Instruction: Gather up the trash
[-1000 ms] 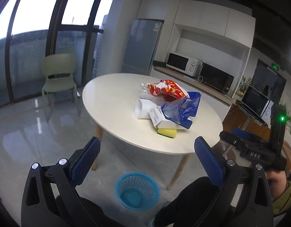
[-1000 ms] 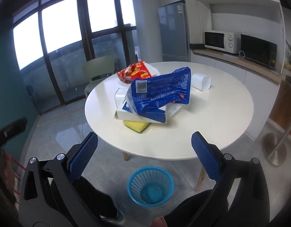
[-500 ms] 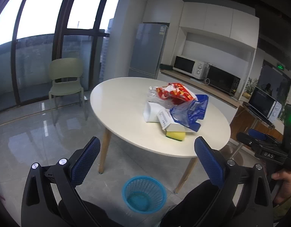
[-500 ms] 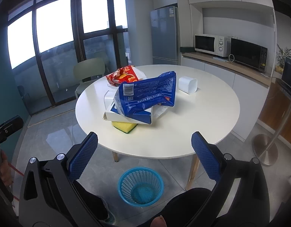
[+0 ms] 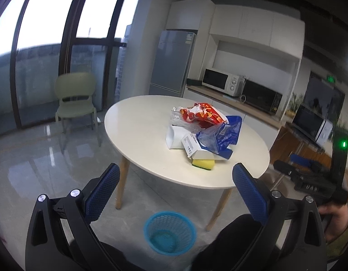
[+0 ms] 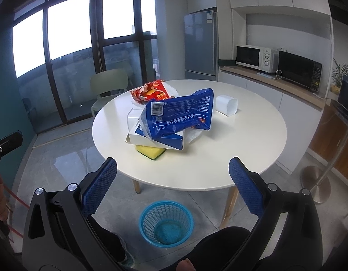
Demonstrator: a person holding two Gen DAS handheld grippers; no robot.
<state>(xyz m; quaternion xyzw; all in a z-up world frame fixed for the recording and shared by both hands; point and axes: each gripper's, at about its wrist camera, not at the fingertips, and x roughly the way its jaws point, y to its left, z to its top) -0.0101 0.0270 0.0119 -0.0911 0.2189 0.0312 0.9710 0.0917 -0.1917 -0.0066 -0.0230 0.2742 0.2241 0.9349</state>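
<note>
A pile of trash lies on a round white table (image 5: 140, 122) (image 6: 253, 140): a blue plastic bag (image 6: 180, 115) (image 5: 221, 135), a red snack bag (image 6: 151, 92) (image 5: 203, 115), a white and blue box (image 6: 158, 139) (image 5: 196, 146), a yellow sponge (image 6: 150, 151) (image 5: 202, 164) and a white cup on its side (image 6: 227, 105) (image 5: 177, 137). A blue mesh basket (image 6: 166, 222) (image 5: 170, 231) stands on the floor below the table's near edge. My left gripper (image 5: 176, 192) and right gripper (image 6: 172, 187) are both open and empty, held short of the table.
A green chair (image 5: 75, 97) stands by the windows beyond the table. A fridge (image 6: 201, 45) and a counter with microwaves (image 6: 278, 64) line the far wall. A metal stool base (image 6: 316, 180) is on the floor at right. My knees are below the grippers.
Both views have shifted a little as the grippers moved; the table and pile now sit slightly nearer. Both grippers stay open. The trash has not moved.
</note>
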